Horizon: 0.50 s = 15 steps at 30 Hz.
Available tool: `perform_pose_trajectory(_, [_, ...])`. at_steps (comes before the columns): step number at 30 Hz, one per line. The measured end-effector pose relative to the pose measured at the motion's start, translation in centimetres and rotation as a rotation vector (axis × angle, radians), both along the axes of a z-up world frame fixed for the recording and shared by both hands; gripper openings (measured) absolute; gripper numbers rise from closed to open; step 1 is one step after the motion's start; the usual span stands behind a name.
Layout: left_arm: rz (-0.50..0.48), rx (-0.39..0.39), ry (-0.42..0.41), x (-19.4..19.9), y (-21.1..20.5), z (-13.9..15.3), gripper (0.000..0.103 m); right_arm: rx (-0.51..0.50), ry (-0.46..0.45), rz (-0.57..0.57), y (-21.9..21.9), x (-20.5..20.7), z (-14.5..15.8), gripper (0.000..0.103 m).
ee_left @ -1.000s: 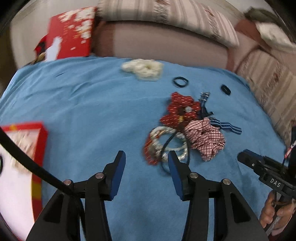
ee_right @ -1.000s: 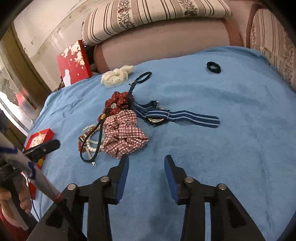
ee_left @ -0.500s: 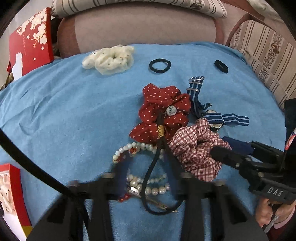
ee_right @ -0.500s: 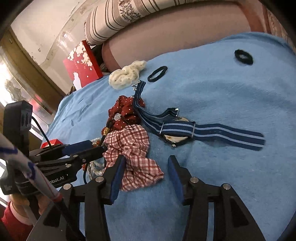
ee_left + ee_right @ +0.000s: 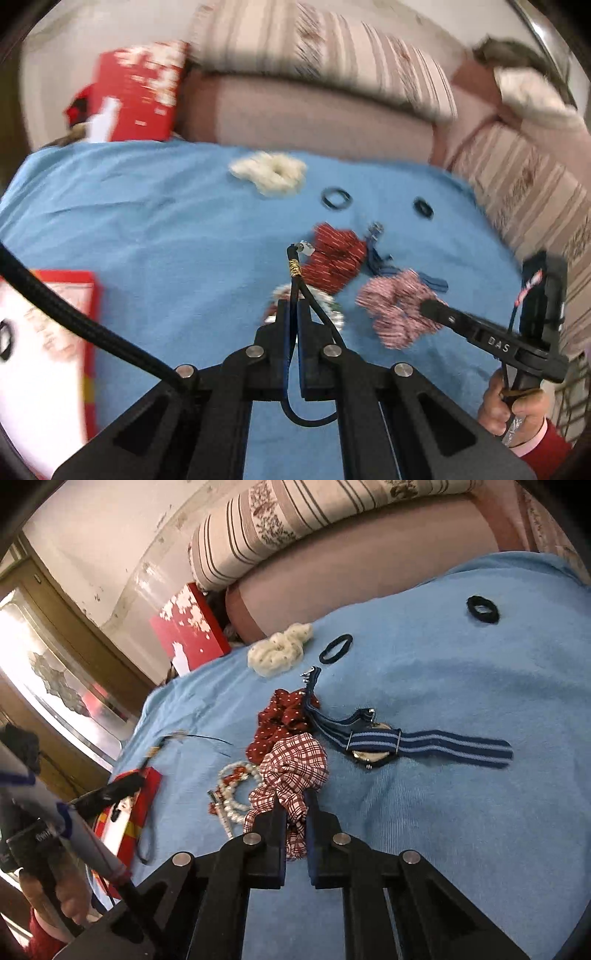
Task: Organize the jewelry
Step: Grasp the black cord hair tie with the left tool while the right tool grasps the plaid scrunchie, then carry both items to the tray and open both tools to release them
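While left claw [image 5: 293, 310] pinches black cord necklace [image 5: 294, 266] pointing away, right claw [image 5: 295, 808] clamps checked scrunchie [image 5: 295, 768].

The blue cloth [image 5: 461, 830] lies bare from three to six o'clock in the right wrist view, giving open passage. Toward twelve, the striped watch [image 5: 373, 747], red dotted scrunchie [image 5: 284, 720] and pearl bracelet [image 5: 232, 794] crowd the middle. At nine, a red box [image 5: 129, 812] blocks the edge. Beyond, the cream scrunchie [image 5: 279, 650], two black hair ties [image 5: 336, 648] and a sofa cushion [image 5: 351, 565] close the far side.
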<state>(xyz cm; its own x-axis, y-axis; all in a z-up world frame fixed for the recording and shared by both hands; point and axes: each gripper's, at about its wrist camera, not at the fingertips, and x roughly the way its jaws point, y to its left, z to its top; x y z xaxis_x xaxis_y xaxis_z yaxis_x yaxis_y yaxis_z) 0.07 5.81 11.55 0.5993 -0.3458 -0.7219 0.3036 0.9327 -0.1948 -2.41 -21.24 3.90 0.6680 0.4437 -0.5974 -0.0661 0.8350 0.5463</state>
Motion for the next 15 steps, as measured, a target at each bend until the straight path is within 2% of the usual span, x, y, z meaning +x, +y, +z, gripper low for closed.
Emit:
perform_pose_trajectory(5, [0.162, -0.016, -0.052, -1.5, 7.1, 1.3, 0.003, -0.029, -0.022, 0.014, 2.4, -1.6, 2.0, 0.009])
perform_pose_trajectory(8, [0.256, -0.057, -0.033, -1.7, 11.3, 0.9, 0.003, -0.027, -0.023, 0.051, 4.7, -2.3, 2.9, 0.009])
perform_pose_trajectory(12, [0.392, -0.049, -0.018, -2.4, 17.0, 0.1, 0.003, -0.044, -0.026, 0.134, 9.5, -2.3, 4.3, 0.009])
perform_pose_trajectory(15, [0.467, -0.057, 0.026, -2.9, 21.3, -1.0, 0.003, -0.04, -0.028, 0.202, 13.6, -1.6, 5.4, 0.009])
